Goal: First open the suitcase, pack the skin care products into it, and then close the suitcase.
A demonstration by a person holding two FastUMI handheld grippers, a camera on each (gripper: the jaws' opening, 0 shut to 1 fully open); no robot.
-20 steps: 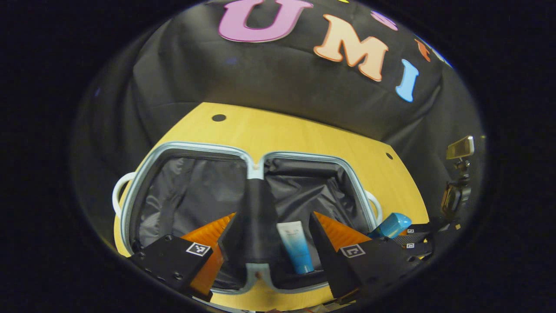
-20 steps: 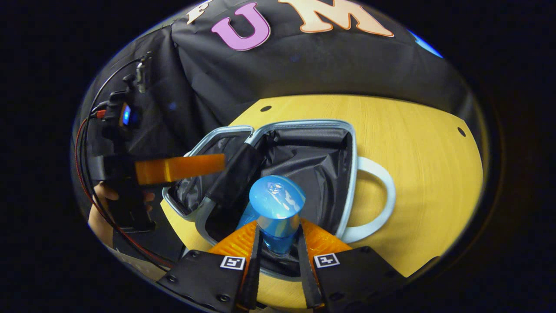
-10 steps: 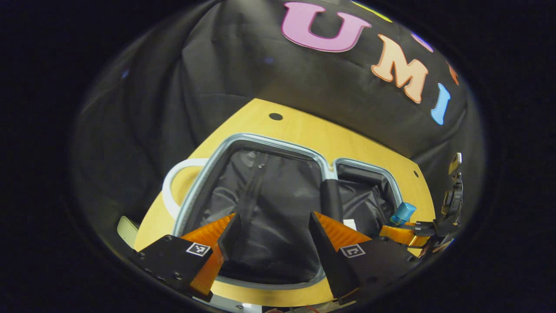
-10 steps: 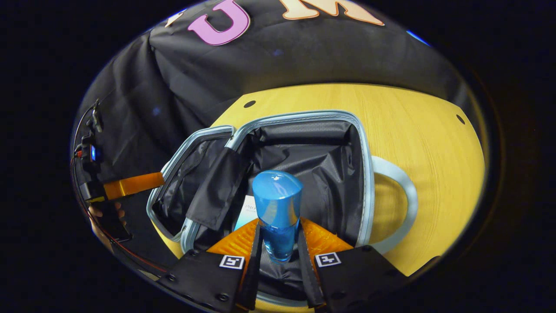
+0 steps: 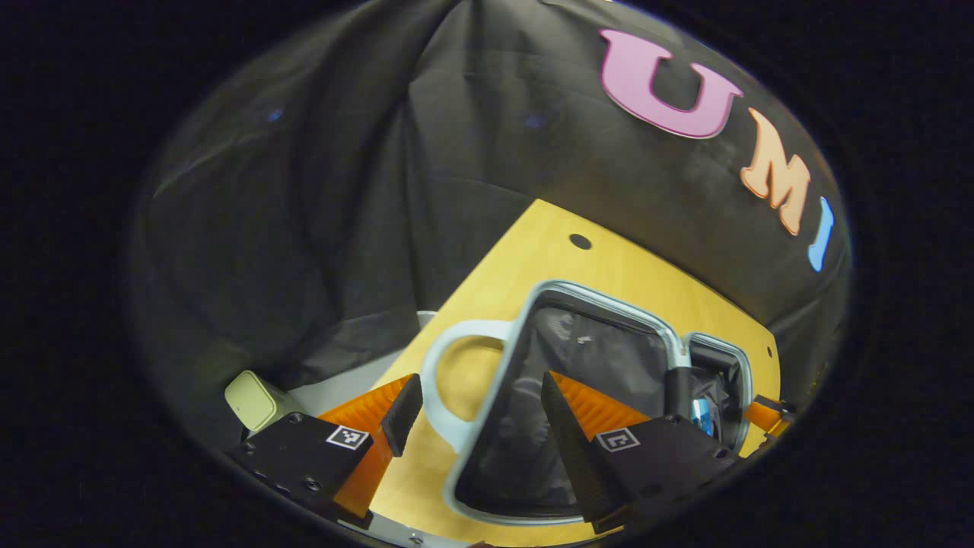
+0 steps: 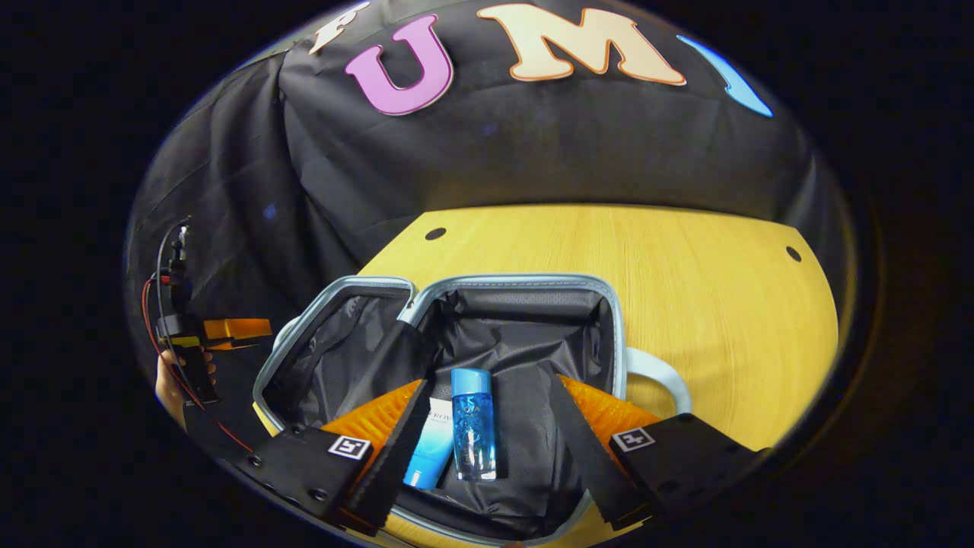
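— Where do the skin care products lie?

— In the right gripper view, the blue bottle (image 6: 473, 425) lies on the black lining of the open suitcase (image 6: 525, 285), between the jaws of the right gripper (image 6: 481, 445), touching neither. The white and blue tube (image 6: 431, 449) lies just beside it, next to the left-hand jaw, its lower end hidden behind that jaw.

— So how do those jaws stand?

— Spread wide, with nothing pinched. Both hang over the suitcase half that holds the products.

— And the other gripper?

— The left gripper (image 5: 479, 407) has its jaws spread too, holding nothing. In the left gripper view the suitcase's pale handle (image 5: 441, 365) curves between the jaws, and the edge of the suitcase runs up between them; the right-hand jaw stands over the black lining. A glimpse of blue (image 5: 701, 415) shows in the far half, past that jaw.

— What else is around?

— The suitcase lies flat on the yellow wooden desk (image 6: 685, 289). A small pale green box (image 5: 255, 399) sits off the desk's edge, beyond the left-hand jaw in the left gripper view. In the right gripper view the left gripper shows far off to the left, held in a hand (image 6: 171, 384).
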